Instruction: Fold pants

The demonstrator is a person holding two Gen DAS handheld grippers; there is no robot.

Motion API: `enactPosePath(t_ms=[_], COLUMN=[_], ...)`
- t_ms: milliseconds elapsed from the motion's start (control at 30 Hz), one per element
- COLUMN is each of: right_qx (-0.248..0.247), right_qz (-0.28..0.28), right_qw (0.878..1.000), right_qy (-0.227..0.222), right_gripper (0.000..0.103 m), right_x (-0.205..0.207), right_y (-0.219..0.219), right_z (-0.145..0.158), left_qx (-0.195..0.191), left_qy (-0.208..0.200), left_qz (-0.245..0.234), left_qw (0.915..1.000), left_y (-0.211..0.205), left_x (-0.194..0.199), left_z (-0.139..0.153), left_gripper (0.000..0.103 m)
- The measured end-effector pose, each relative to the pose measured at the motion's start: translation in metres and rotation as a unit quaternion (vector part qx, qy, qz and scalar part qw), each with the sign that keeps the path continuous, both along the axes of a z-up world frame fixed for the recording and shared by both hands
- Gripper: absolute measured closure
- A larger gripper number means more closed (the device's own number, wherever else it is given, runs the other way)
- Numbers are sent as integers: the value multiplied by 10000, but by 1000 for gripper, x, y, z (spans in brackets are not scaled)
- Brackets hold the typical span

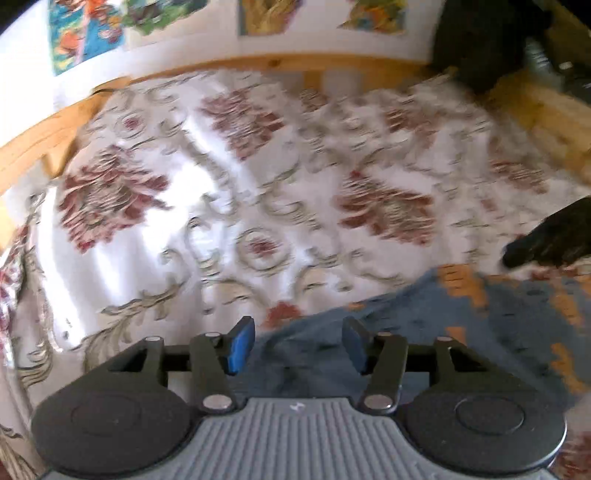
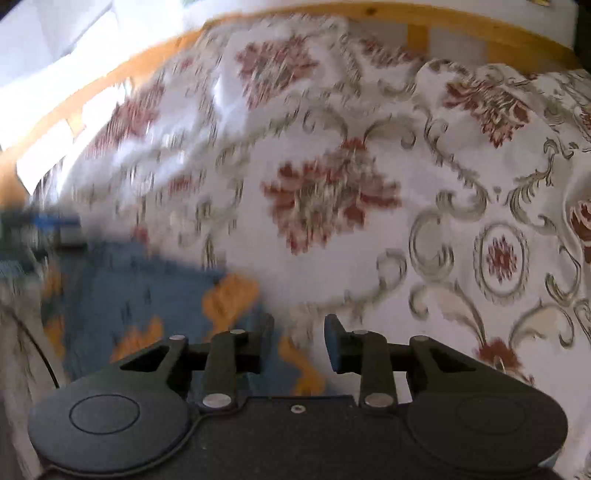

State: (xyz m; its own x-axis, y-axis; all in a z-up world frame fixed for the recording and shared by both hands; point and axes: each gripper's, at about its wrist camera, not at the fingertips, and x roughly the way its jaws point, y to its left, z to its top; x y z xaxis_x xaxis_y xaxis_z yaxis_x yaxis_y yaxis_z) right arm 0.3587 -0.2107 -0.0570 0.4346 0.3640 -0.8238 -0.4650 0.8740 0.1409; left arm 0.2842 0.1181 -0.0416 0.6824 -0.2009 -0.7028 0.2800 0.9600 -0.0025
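The pants (image 1: 424,332) are soft blue cloth with scattered orange patches and small dark flecks, lying rumpled on a bed. In the left wrist view they fill the lower right, reaching under the left gripper (image 1: 298,345); in the right wrist view they lie at the lower left, beneath the left finger of the right gripper (image 2: 299,343). Both views are motion-blurred, so seams and the garment's outline are hard to make out.

The left gripper's jaws stand apart with nothing between them, its blue pads (image 1: 242,345) facing each other over the pants' edge. The right gripper's jaws are also apart and empty.

The bedspread (image 1: 229,192) is glossy white fabric woven with dark red flowers and grey-green scrolls, lightly creased. A pale wooden bed frame (image 1: 44,136) curves round its far edge. Colourful pictures (image 1: 85,33) hang on the white wall behind.
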Motion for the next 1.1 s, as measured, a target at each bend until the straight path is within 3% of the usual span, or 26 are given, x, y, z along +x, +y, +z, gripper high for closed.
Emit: enactPosePath(t_ms=[67,133,167,233,367,433,467,500,633,700,767,900,967,1000,1067,1100], right_qx=[-175,-178,-134,-107,-203,-259,-250,-231,97,696,1113,825,1293,1458,1508,1489], right_qz=[51,29,-9,-70,-399,-600,-692,-797,-1229,-1361,-1520,-2592,-3218,-3430,-3703,-3764], right_qw=[9998,9995,9994,9996,9990,9978,9973,9965,9924,9879,9804,9572,9321,9214,9104,9092], right_qy=[112,250,304,245,-4,-94,-63,-29,-16,281,572,990,1050,1100,1061,973], right_gripper=[66,82,98,99,99,85,68,57,55,46,40,40,52,54,48,38], right_x=[-4,-4,-4,-6,-14,-16,-17,-19,-60,-93,-122,-167,-190,-197,-208,-213], right_y=[0,-2,-4,-5,-11,-17,-21,-25,-43,-50,-53,-69,-97,-108,-121,-123], right_z=[-14,-28,-33,-33,-26,-28,-28,-26,4,14,11,-22,-31,-29,-19,-10], left_qx=[-159,-4,242,788,629,617,638,633,469,259,147,1095,1213,1278,1434,1387], left_qy=[289,754,994,1159,1198,1212,1190,1181,1057,804,780,1097,1065,1080,1141,1188], left_qz=[-199,-332,-331,-302,-75,-69,-99,-112,41,40,-64,41,27,145,478,617], left_qw=[9993,9966,9942,9897,9908,9907,9908,9909,9933,9964,9968,9879,9869,9858,9819,9812], left_y=[-5,-10,-13,-13,1,7,7,9,10,8,4,-3,-5,-5,-1,2], left_x=[-4,-5,-6,-11,-20,-27,-30,-31,-37,-45,-46,-38,-43,-44,-45,-48], left_z=[-5,-21,-32,-52,-45,-45,-45,-44,-27,-15,-13,-44,-41,-39,-35,-32], left_gripper=[44,44,44,44,46,46,46,46,44,27,25,27,25,18,17,17])
